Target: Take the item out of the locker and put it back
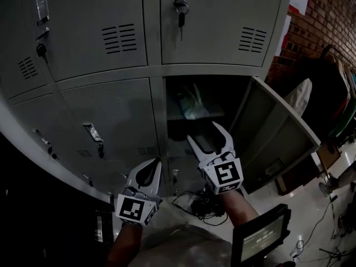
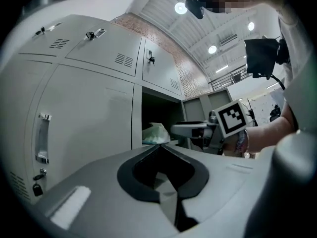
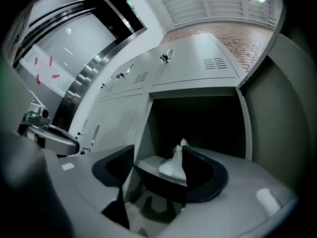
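Observation:
The item is a pale crumpled bag point(image 1: 193, 105) lying on the shelf point(image 1: 214, 114) inside the open locker; it also shows in the left gripper view point(image 2: 156, 133) and the right gripper view point(image 3: 173, 166). My right gripper point(image 1: 204, 133) is held just in front of the locker opening, below the shelf. It is open, with nothing between its jaws point(image 3: 157, 153). The bag lies beyond them, untouched. My left gripper point(image 1: 146, 174) hangs lower and to the left, in front of a closed door. Its jaws point(image 2: 161, 150) are shut and empty.
The locker's door point(image 1: 278, 132) stands swung out to the right. Closed locker doors fill the left and top, one with a key point(image 1: 180, 10) in its lock. Cables point(image 1: 206, 207) lie on the floor below, and a small screen point(image 1: 260, 239) is at bottom right.

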